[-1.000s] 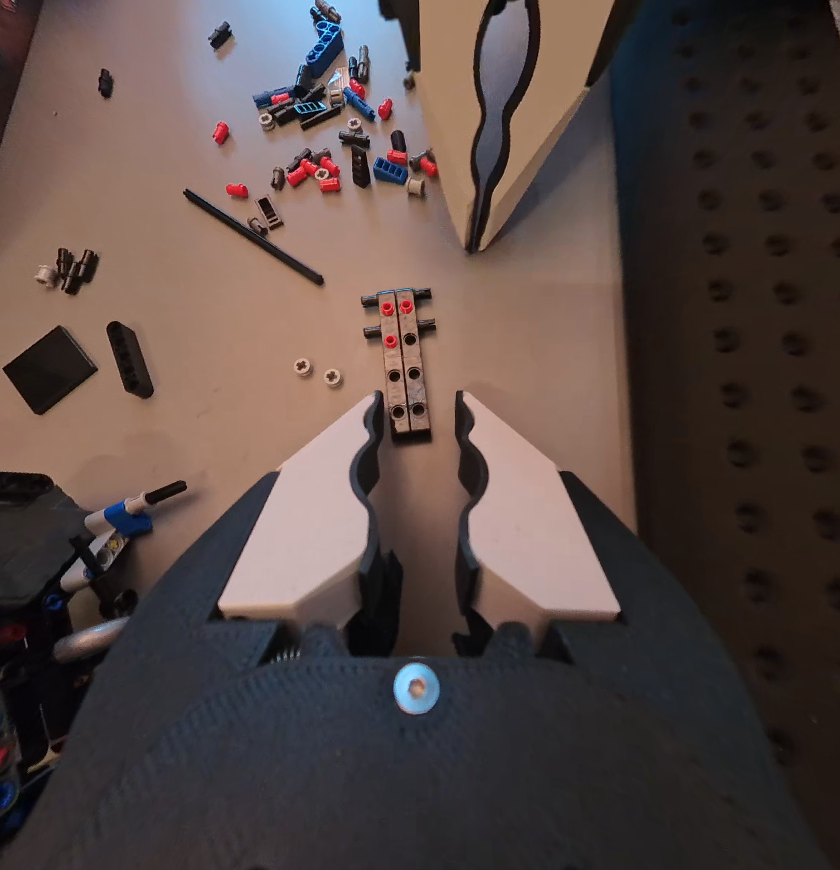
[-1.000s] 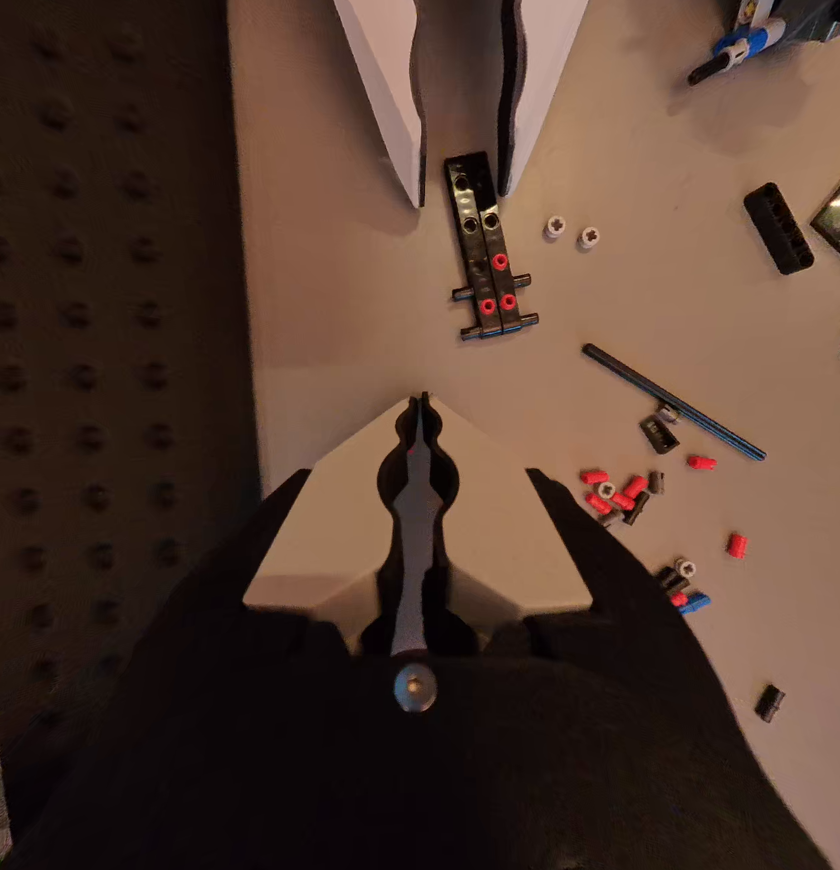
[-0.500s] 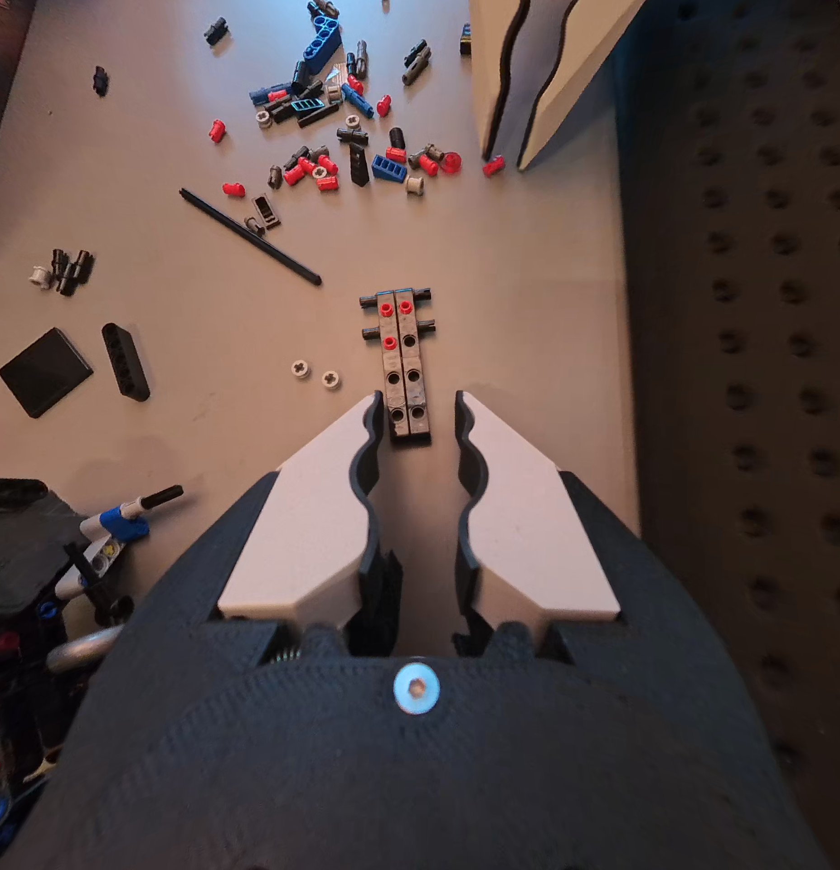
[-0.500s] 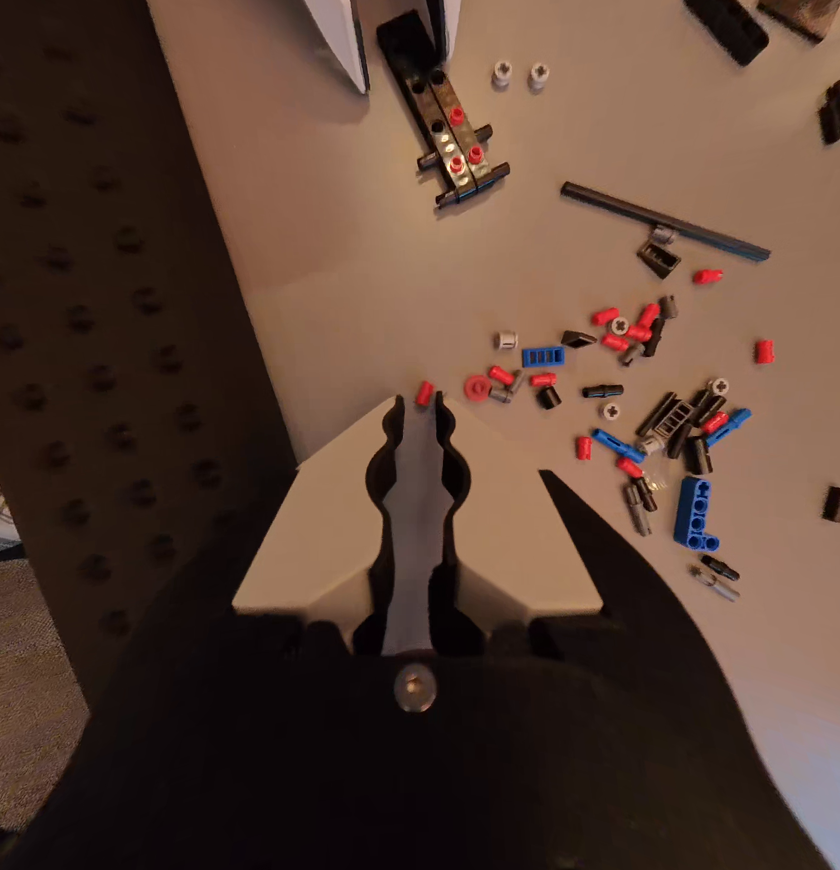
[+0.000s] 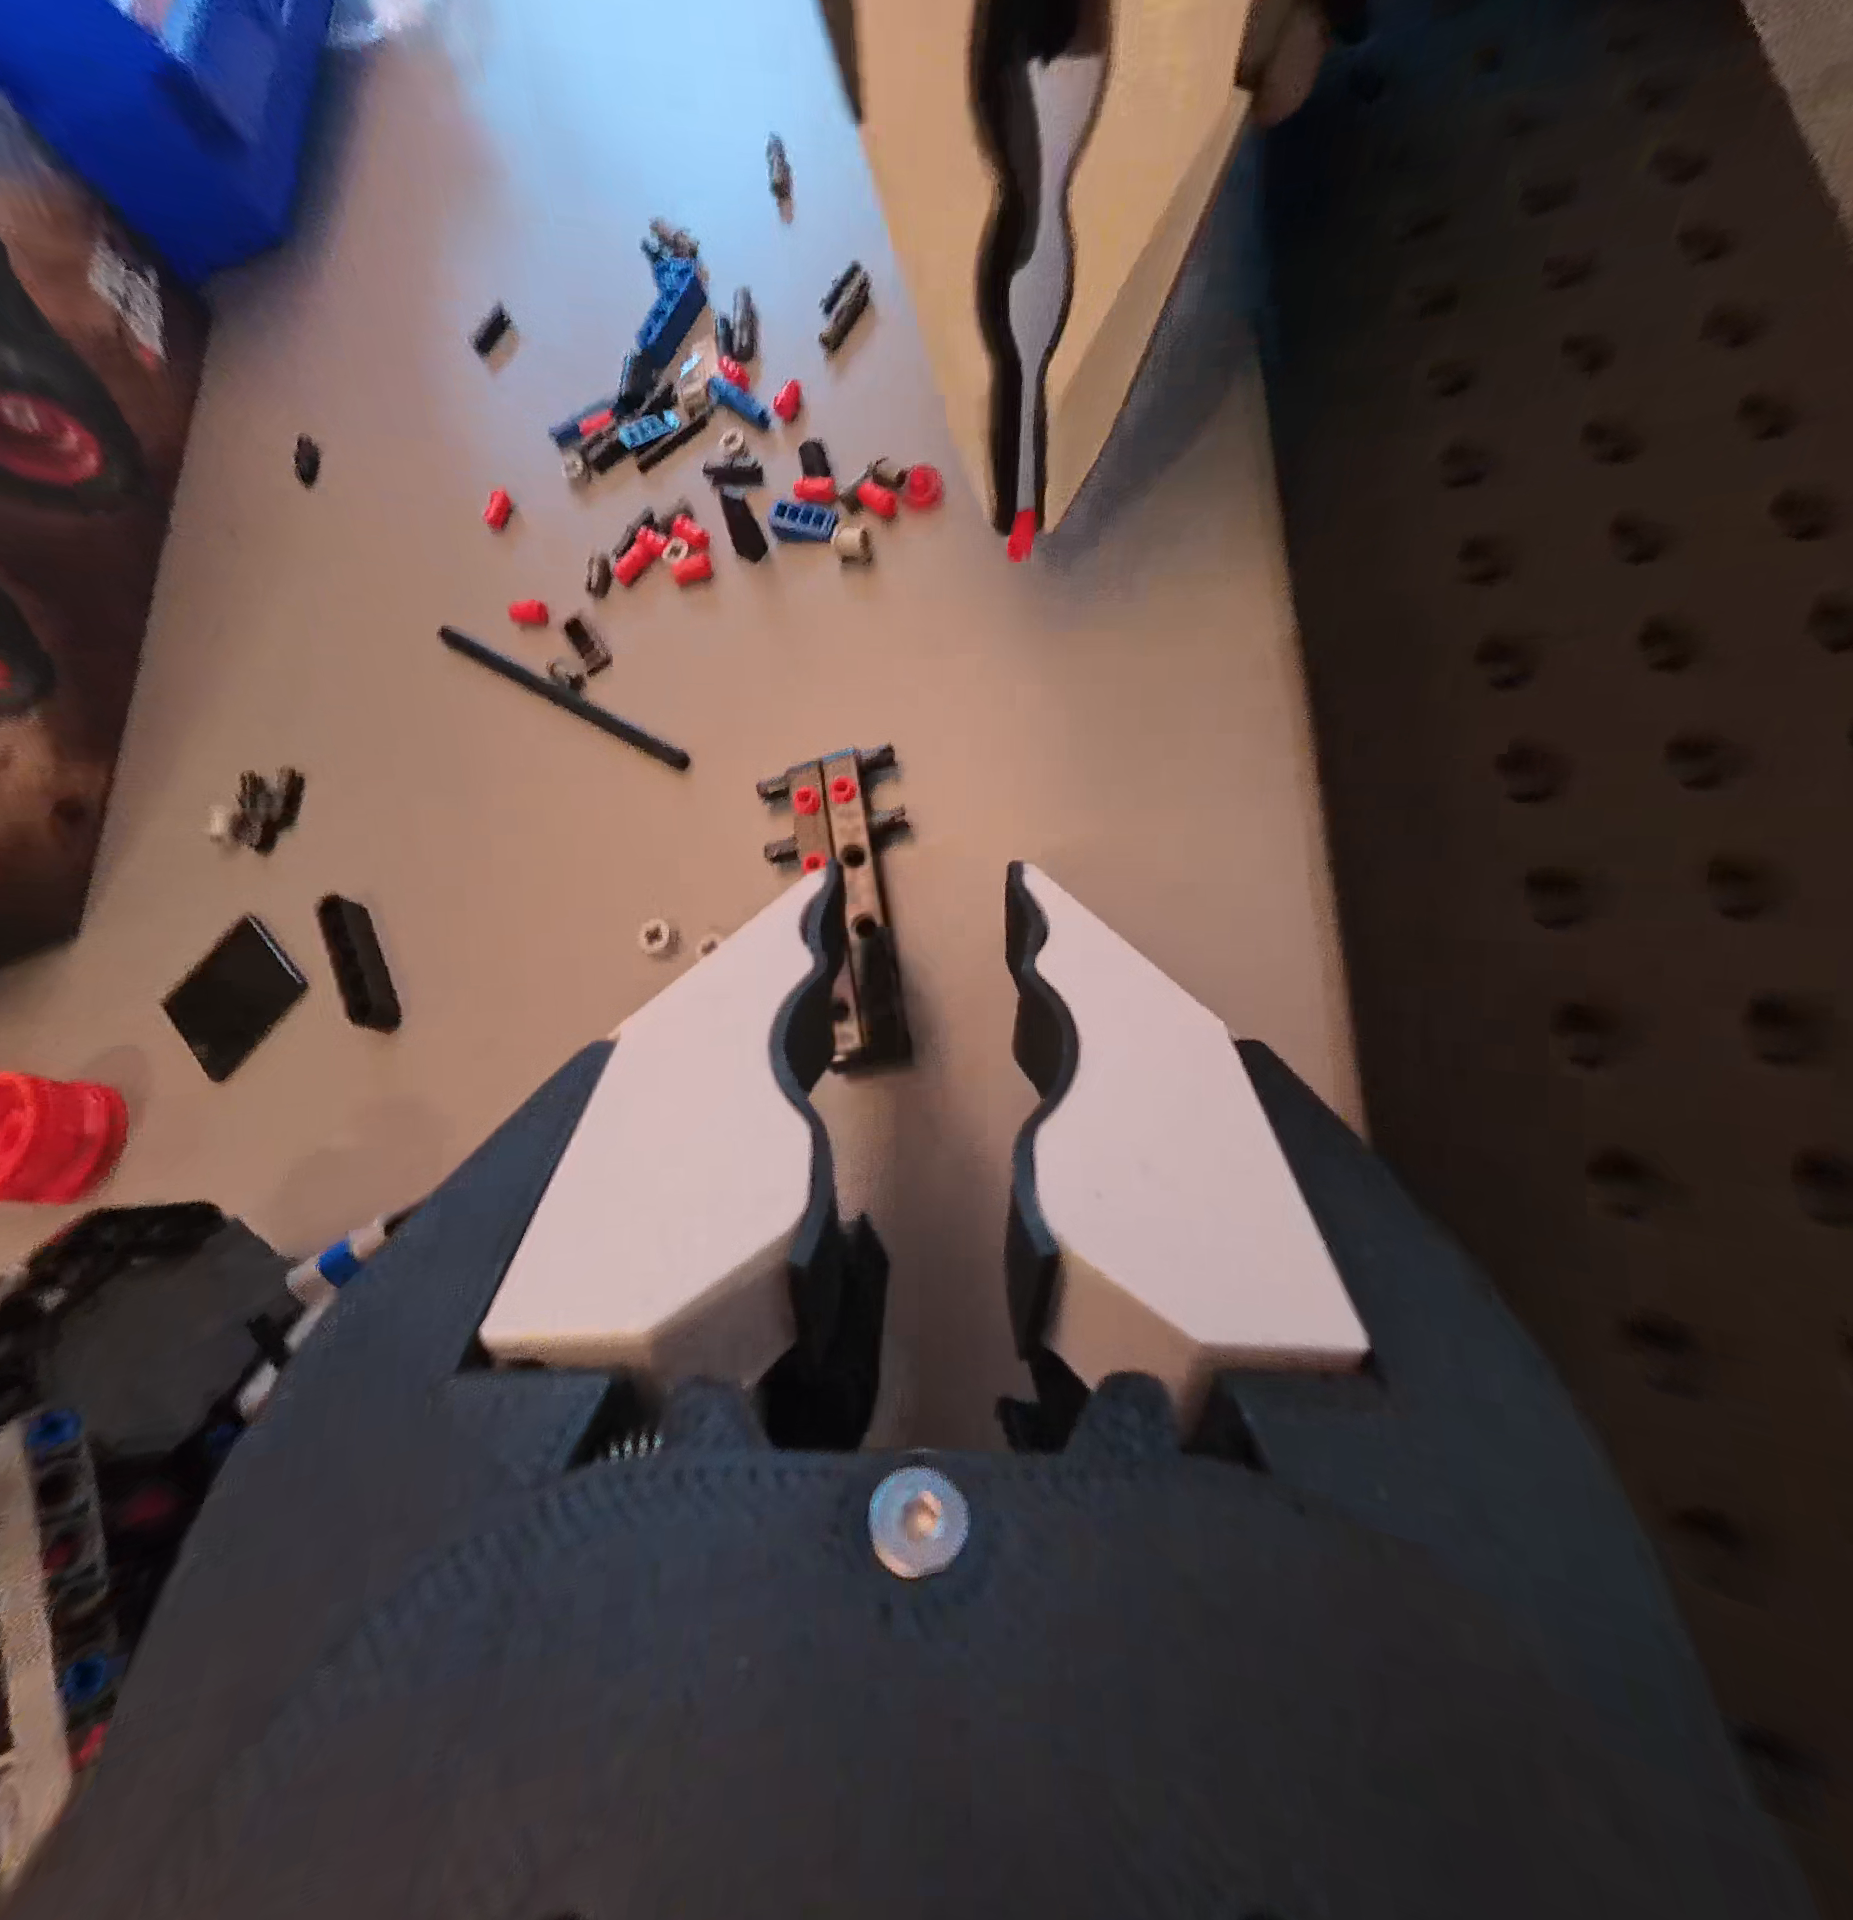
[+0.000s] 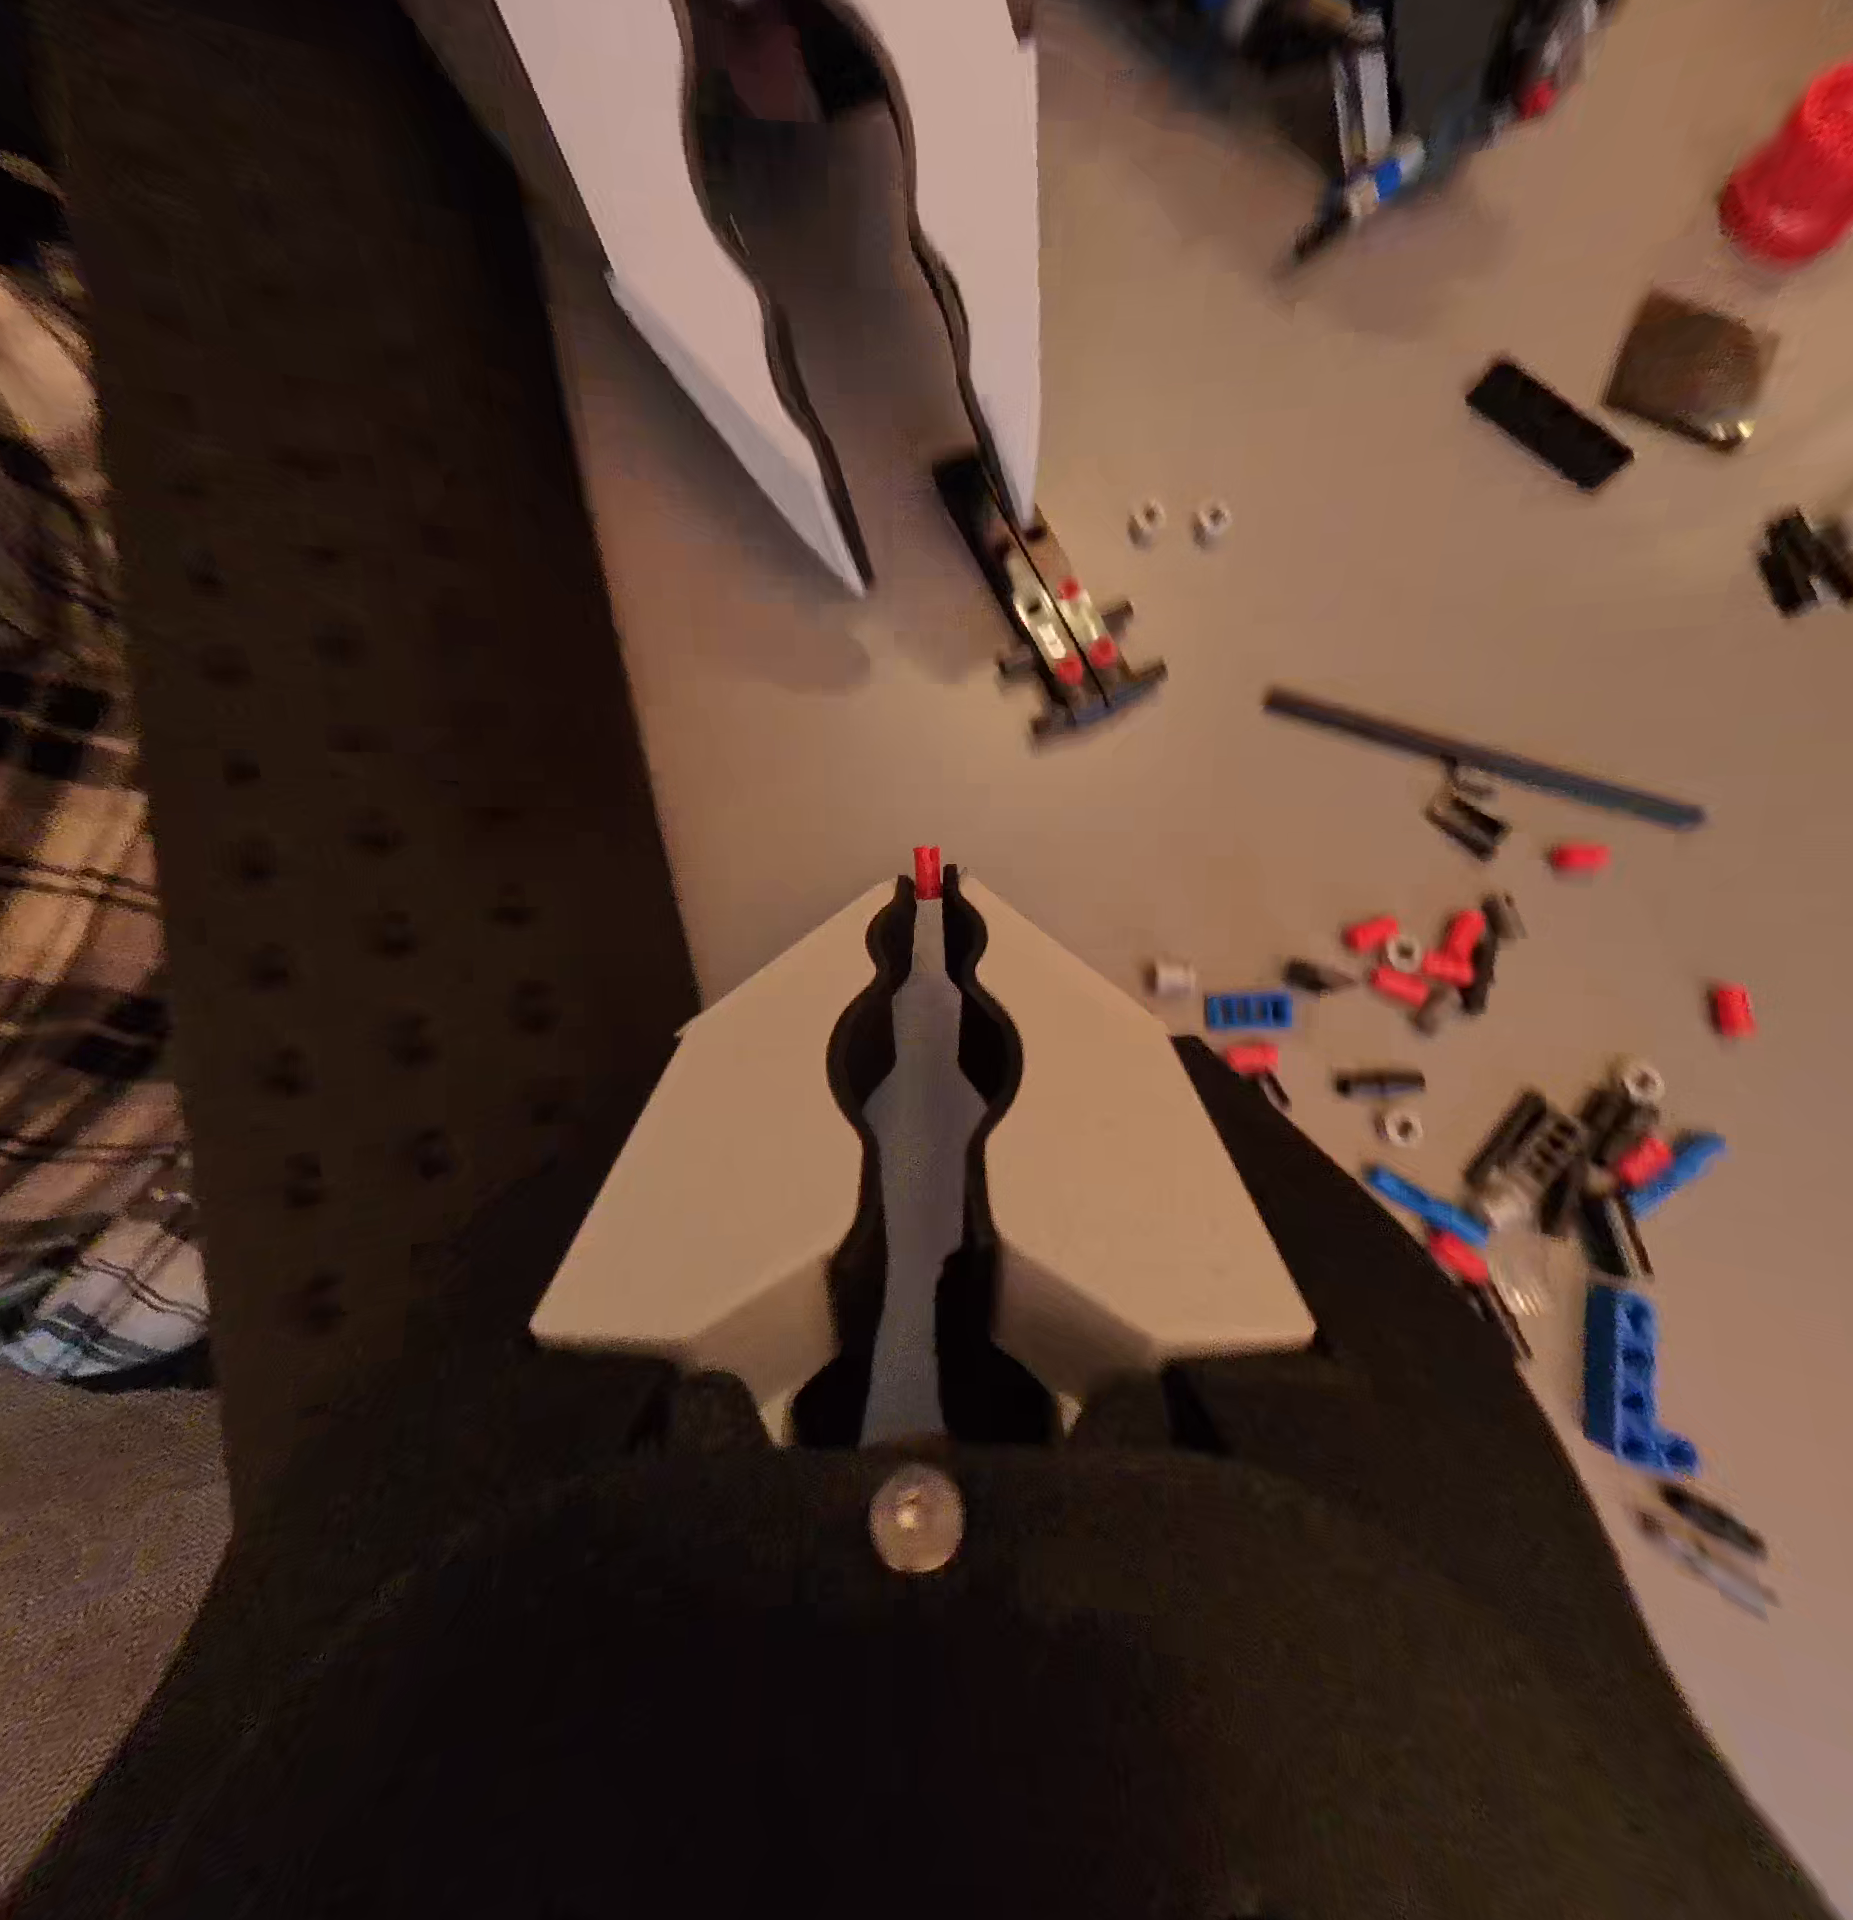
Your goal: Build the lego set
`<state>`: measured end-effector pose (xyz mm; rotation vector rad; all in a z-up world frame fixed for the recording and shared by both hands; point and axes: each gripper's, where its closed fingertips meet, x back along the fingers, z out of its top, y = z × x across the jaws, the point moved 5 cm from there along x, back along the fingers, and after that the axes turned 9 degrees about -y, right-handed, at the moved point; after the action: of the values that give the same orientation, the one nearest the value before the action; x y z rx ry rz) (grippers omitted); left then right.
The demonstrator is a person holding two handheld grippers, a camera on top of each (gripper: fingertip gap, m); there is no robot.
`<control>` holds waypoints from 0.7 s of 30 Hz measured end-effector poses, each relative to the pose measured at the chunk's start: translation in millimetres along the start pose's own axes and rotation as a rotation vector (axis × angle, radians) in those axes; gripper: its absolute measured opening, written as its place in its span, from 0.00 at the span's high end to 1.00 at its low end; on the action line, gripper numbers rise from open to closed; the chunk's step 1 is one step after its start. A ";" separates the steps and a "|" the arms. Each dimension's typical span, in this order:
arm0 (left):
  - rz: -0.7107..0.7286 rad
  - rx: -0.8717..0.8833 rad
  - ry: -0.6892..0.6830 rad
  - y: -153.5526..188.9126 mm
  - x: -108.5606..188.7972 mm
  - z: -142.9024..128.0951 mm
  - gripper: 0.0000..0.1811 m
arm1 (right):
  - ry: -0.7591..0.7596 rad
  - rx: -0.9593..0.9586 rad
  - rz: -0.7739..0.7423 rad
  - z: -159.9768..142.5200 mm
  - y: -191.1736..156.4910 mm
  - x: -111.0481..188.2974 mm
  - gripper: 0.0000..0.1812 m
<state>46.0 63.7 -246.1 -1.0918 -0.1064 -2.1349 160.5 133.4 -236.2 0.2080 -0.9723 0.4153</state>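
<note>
A small assembly of two black beams with red pins (image 5: 847,873) lies on the tan table; it also shows in the right wrist view (image 6: 1067,634). My left gripper (image 5: 917,883) is open, raised above the near end of the assembly, its left finger partly covering it. My right gripper (image 6: 927,883) is shut on a red pin (image 6: 927,871) that sticks out past its tips. In the left wrist view the right gripper (image 5: 1021,525) shows at the back with the red pin (image 5: 1021,540) at its tips, held above the table.
A pile of loose red, blue and black pieces (image 5: 714,457) lies at the back. A long black axle (image 5: 563,698), a black beam (image 5: 359,961), a black tile (image 5: 234,995), a red wheel hub (image 5: 39,1138), a partly built model (image 5: 101,1371). A dark studded mat (image 5: 1628,831) borders the table. The left gripper's tips are roughly 7 centimeters from the right gripper's.
My right gripper closed on a red pin from the table and lifted it, moving back toward the assembly. My left gripper rose and shifted right over the assembly, still open.
</note>
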 end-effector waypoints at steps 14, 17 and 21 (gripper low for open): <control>0.255 -0.352 0.121 21.9 11.9 30.4 0.94 | 0.176 -0.070 0.211 48.5 -10.4 -6.3 0.98; 0.270 -0.354 0.115 20.5 12.9 30.2 0.96 | 0.191 -0.090 0.216 49.4 -9.1 -5.6 0.98; 0.328 -0.347 0.135 15.9 19.7 34.1 0.97 | 0.281 -0.151 0.235 53.4 -5.3 1.7 0.98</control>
<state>71.6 53.8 -213.7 -1.0665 0.4910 -1.9598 123.3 110.2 -205.3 -0.1015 -0.7488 0.5671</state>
